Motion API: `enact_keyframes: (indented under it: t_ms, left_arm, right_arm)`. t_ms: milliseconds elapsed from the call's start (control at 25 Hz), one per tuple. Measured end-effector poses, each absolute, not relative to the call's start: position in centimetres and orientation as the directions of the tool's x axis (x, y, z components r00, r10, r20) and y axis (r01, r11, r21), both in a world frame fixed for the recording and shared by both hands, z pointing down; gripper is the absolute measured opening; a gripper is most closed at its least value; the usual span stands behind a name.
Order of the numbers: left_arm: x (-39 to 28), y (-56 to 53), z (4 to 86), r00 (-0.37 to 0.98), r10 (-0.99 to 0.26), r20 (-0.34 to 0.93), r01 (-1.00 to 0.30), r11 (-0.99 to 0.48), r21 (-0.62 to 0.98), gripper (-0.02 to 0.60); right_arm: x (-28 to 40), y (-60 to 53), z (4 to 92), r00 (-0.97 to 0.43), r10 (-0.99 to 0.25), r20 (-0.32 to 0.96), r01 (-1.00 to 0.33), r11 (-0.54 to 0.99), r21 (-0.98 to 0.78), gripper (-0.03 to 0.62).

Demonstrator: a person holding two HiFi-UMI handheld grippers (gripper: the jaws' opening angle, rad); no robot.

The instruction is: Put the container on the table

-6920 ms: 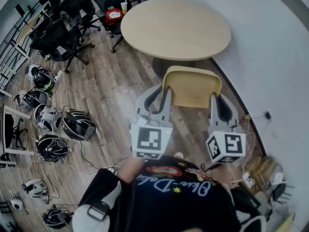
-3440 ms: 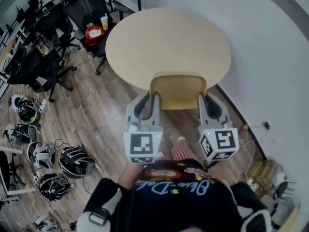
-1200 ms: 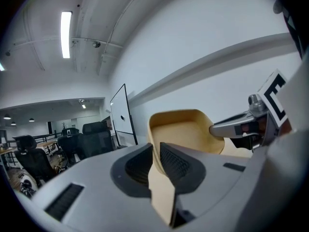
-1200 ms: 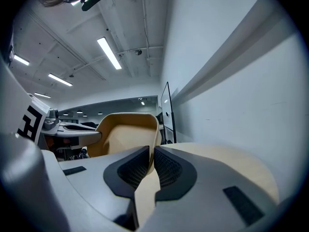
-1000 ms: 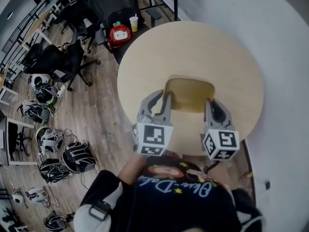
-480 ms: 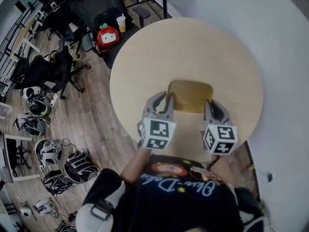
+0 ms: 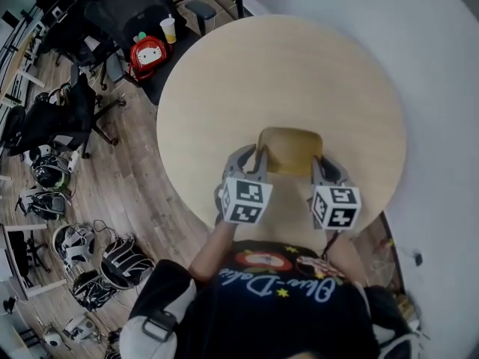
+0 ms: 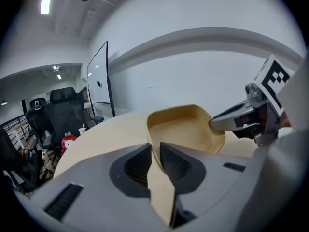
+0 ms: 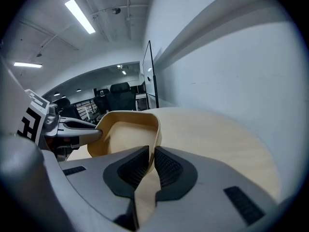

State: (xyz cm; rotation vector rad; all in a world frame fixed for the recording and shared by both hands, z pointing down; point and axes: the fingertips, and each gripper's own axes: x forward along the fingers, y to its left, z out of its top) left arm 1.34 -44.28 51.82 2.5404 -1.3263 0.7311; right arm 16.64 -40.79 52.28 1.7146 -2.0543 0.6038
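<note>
**Tan container held on both sides over the worktop's near edge**

Tan plastic, open-topped and empty, the container (image 7: 290, 149) hangs between the two grippers above the near edge of the round, pale-wood worktop (image 7: 299, 66). Whether its base touches the wood I cannot tell. The left gripper (image 8: 155, 153) has its fingers (image 8: 133, 166) pinched on the container's left wall. The right gripper (image 9: 150, 161) has its fingers (image 9: 171, 170) pinched the same way on the right wall. Only the thin wall sits in each narrow gap.

To set it down well, I judge that both hands should sink at the same rate so the base lands flat. It should land far enough from the near edge that nothing overhangs. Both grips should open only once the base is resting, and open together, so that neither wall gets dragged.

Counted:
- one container
- two grippers
- one worktop
- one paper cup (image 7: 169, 28) and one red bag (image 7: 147, 53), both on a chair past the worktop's far-left edge
- several helmets on the floor, too crowded to count surely
</note>
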Motion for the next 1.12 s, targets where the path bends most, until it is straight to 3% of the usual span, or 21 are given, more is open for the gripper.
enact_keyframes:
  t_ms: [520, 840, 1120]
  left_arm:
    - [1.5, -45.3, 57.8, 0.477, -0.62, 0.623, -0.799, -0.601, 0.014, 0.044]
    - [1.3, -45.1, 60.5, 0.492, -0.502, 0.711, -0.788, -0.604, 0.118, 0.044]
    - [1.3, -45.3, 61.5, 0.487, -0.473, 0.735, -0.8, -0.58, 0.157, 0.066]
  right_arm:
    - [16.4, -40.8, 58.8, -0.194, -0.688, 0.699, -0.98, 0.173, -0.101, 0.031]
    - [16.4, -41.0, 61.2, -0.245, -0.605, 0.758, -0.97, 0.149, -0.194, 0.031]
    - [15.9, -41.0, 62.1, -0.275, -0.574, 0.771, -0.961, 0.144, -0.235, 0.038]
